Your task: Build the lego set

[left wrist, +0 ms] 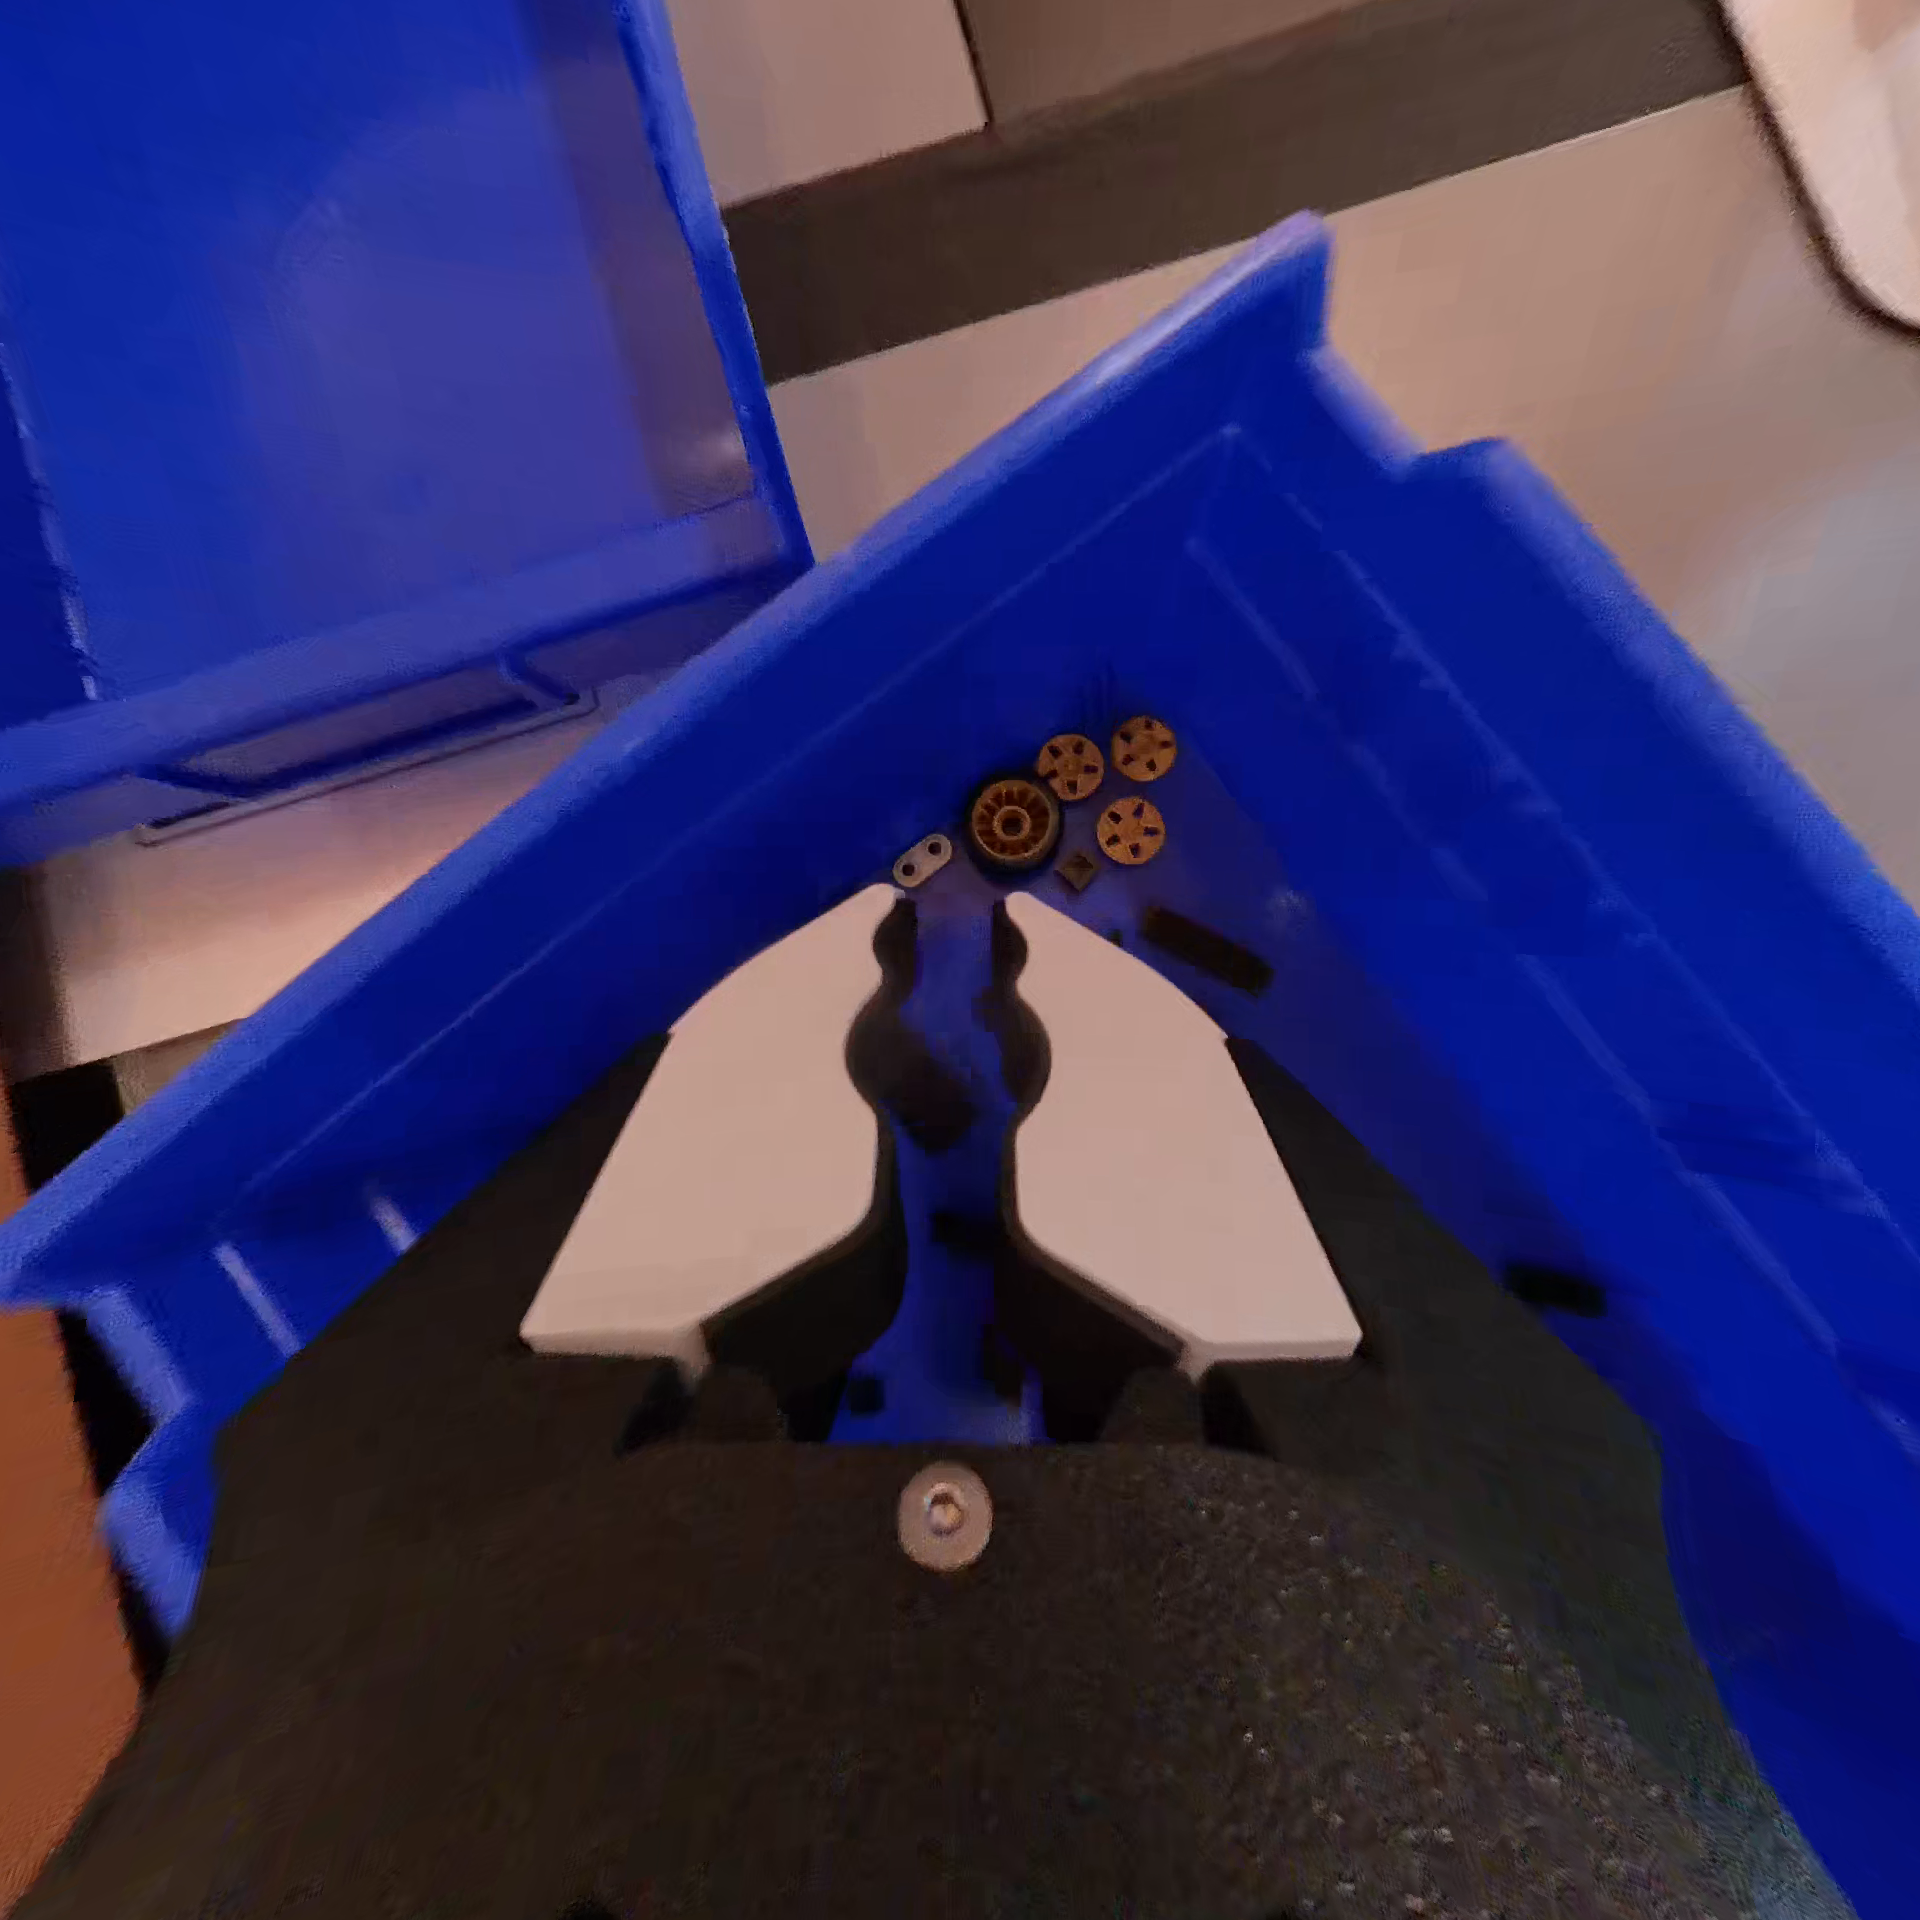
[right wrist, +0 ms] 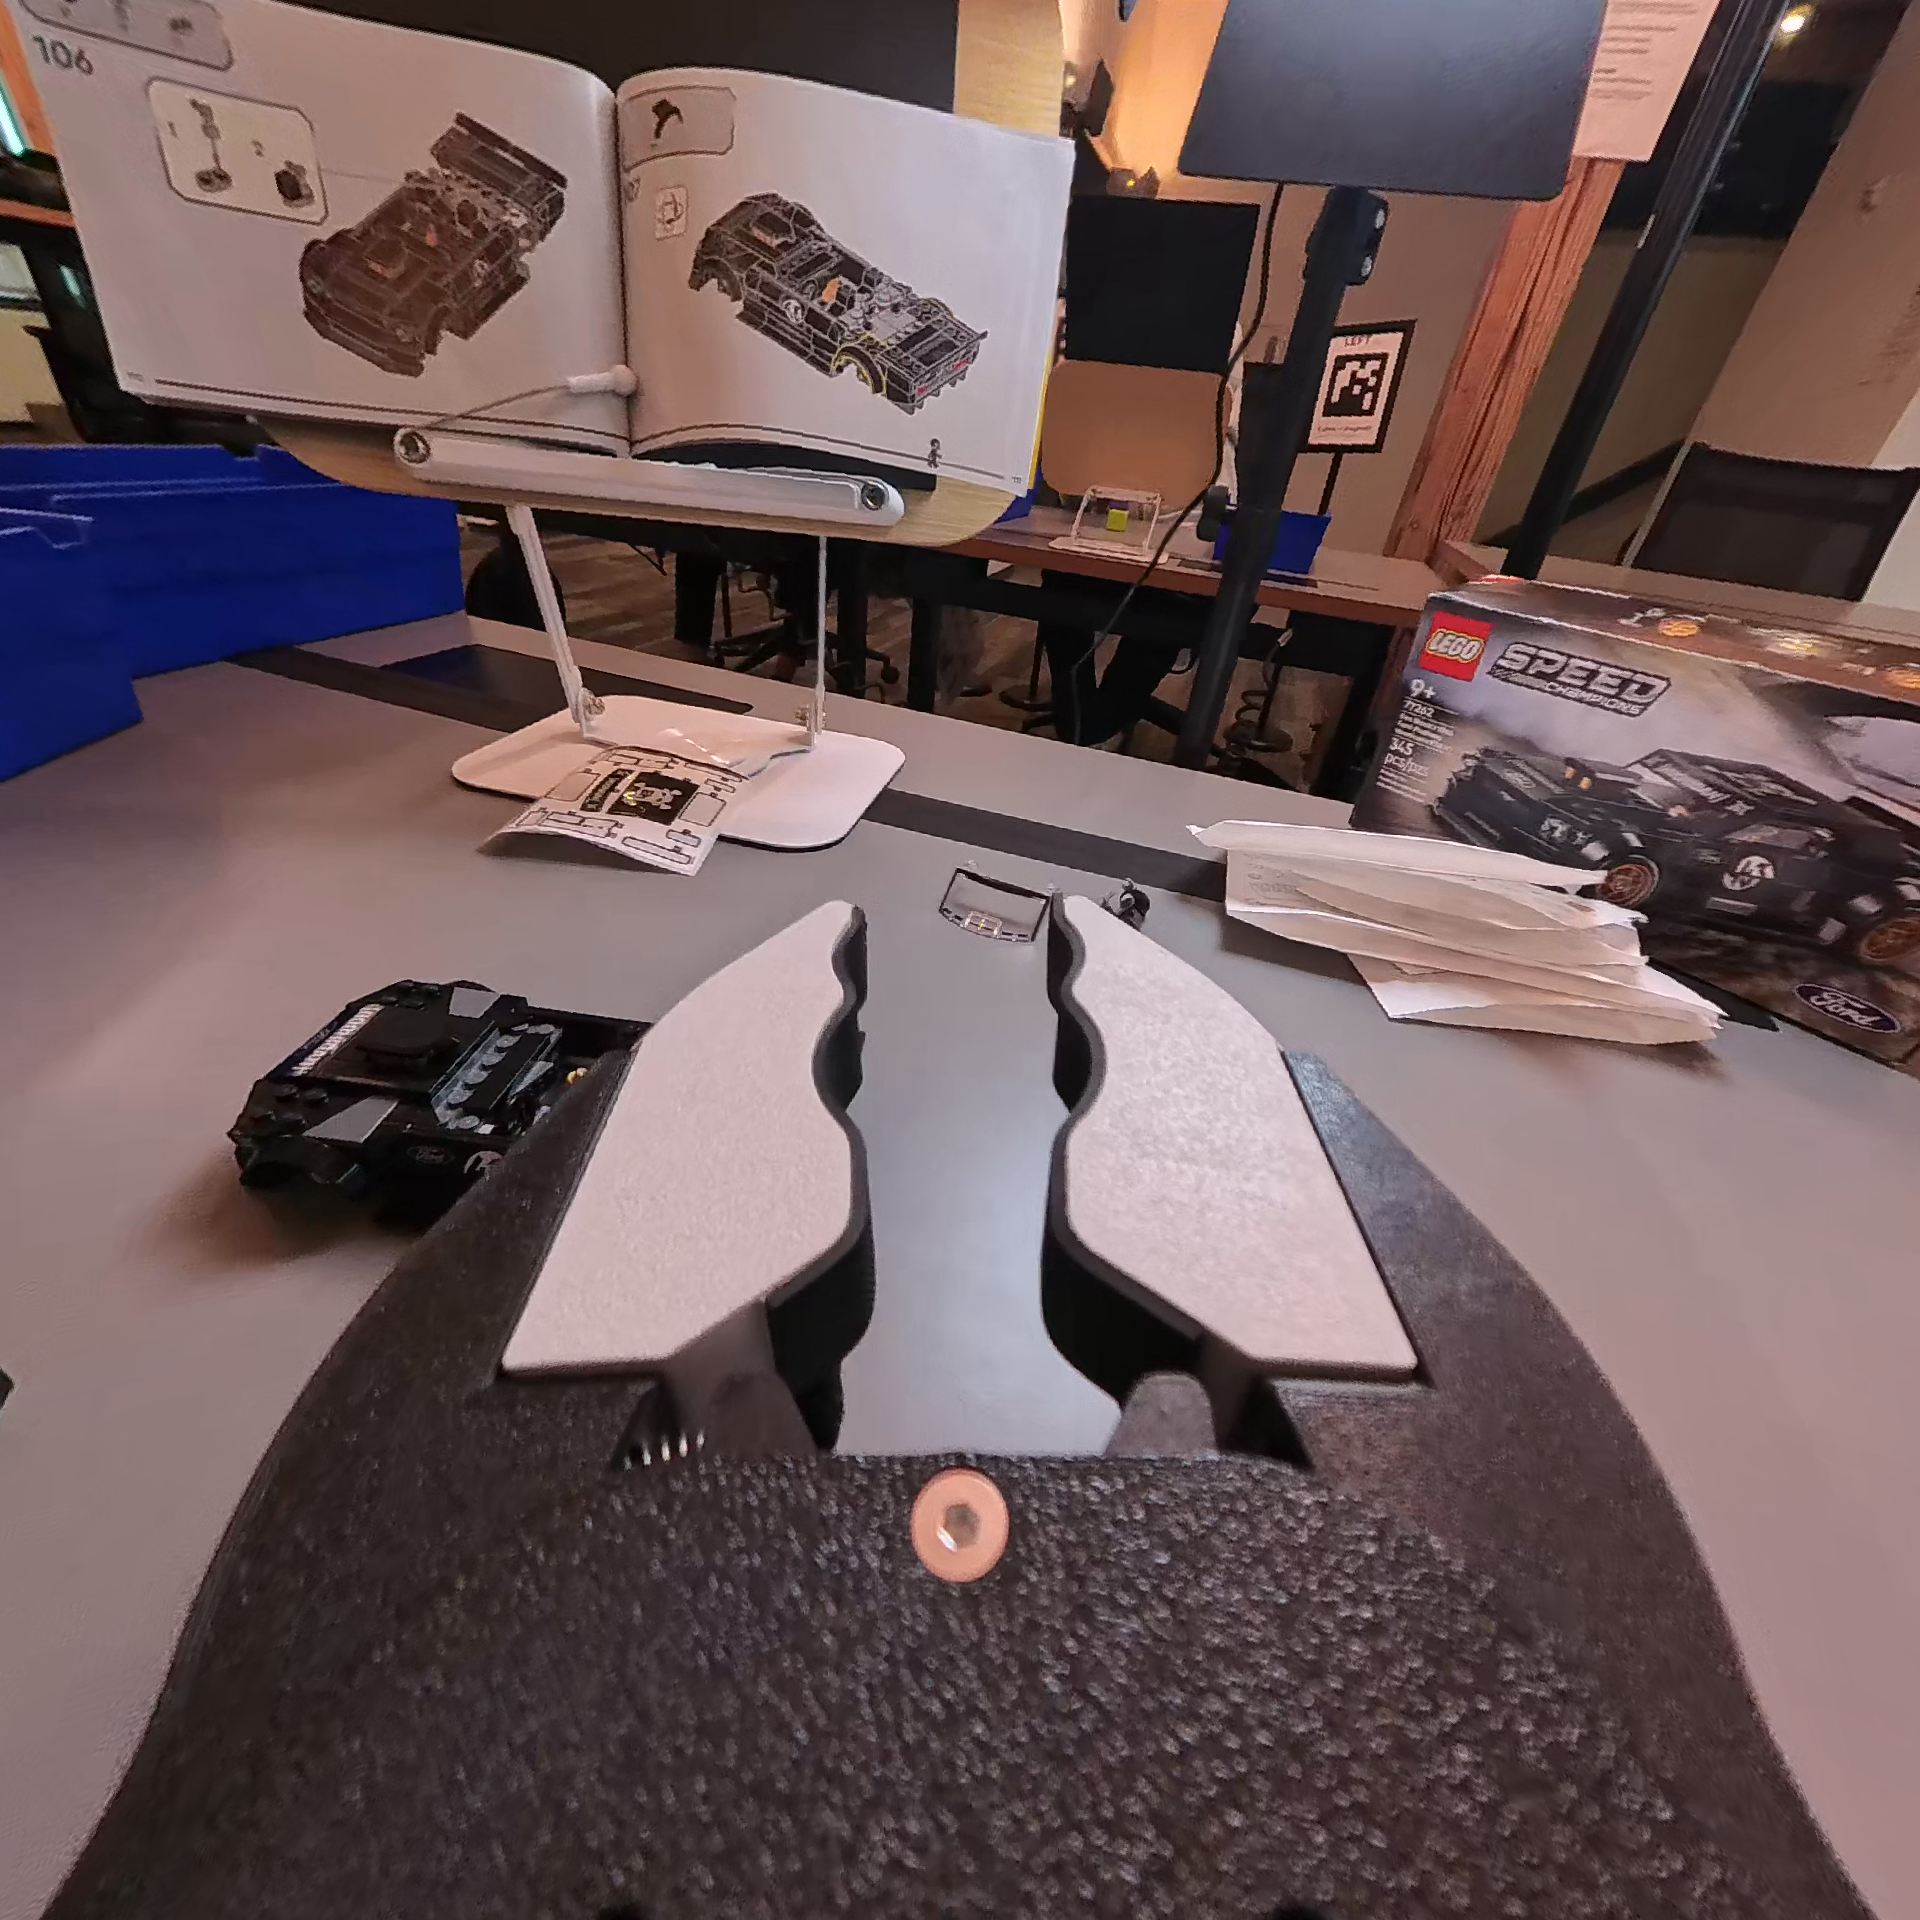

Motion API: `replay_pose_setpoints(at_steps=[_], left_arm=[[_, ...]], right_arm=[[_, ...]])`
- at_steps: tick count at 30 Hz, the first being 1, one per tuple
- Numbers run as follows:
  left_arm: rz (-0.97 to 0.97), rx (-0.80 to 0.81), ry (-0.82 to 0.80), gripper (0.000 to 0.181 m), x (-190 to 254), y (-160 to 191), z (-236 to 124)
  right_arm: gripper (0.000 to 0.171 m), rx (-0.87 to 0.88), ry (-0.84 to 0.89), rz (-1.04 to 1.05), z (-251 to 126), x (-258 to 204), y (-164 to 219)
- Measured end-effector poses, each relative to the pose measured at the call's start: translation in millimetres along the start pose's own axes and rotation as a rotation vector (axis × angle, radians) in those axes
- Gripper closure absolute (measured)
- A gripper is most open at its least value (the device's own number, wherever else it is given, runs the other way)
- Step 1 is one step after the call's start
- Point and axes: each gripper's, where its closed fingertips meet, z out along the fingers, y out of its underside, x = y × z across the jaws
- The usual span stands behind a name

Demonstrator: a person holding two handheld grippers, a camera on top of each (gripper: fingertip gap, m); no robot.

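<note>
In the left wrist view my left gripper (left wrist: 948, 906) reaches into a tilted blue bin (left wrist: 1455, 727). Its fingers stand a narrow gap apart with nothing between them. Just beyond the tips lie a tyre with a gold hub (left wrist: 1015, 828), three gold wheel rims (left wrist: 1130, 829), a small grey plate (left wrist: 923, 860), a small dark piece (left wrist: 1077, 871) and a black bar (left wrist: 1205, 951). In the right wrist view my right gripper (right wrist: 956, 920) is open and empty above the grey table. The partly built black car (right wrist: 416, 1091) sits to its left. A clear windscreen piece (right wrist: 992, 909) lies just ahead.
The open instruction booklet (right wrist: 582, 239) rests on a white stand (right wrist: 810, 790) with a sticker sheet (right wrist: 623, 805) at its base. Paper bags (right wrist: 1455, 914) and the set's box (right wrist: 1683, 790) lie at right. More blue bins (right wrist: 208, 582) stand at left; another blue bin (left wrist: 364, 364) is behind. The gap from one gripper's tips to the other's is roughly 60 cm. The small dark piece (left wrist: 1077, 871) is closer to my left gripper, around 5 cm from its tips; the right tips are 55 cm off.
</note>
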Motion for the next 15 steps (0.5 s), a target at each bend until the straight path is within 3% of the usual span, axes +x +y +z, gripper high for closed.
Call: replay_pose_setpoints(at_steps=[3, 6, 15], left_arm=[[-0.041, -0.044, -0.021, 0.162, -8, 7, 24], [-0.073, -0.054, -0.017, 0.173, -12, 11, 38], [-0.133, -0.013, -0.012, 0.166, -11, 16, 48]], right_arm=[[0.138, -0.008, 0.005, -0.031, 0, -2, 1], [0.138, -0.013, 0.009, -0.034, -1, -2, 3], [0.138, -0.02, -0.008, -0.018, 0, -3, 5]])
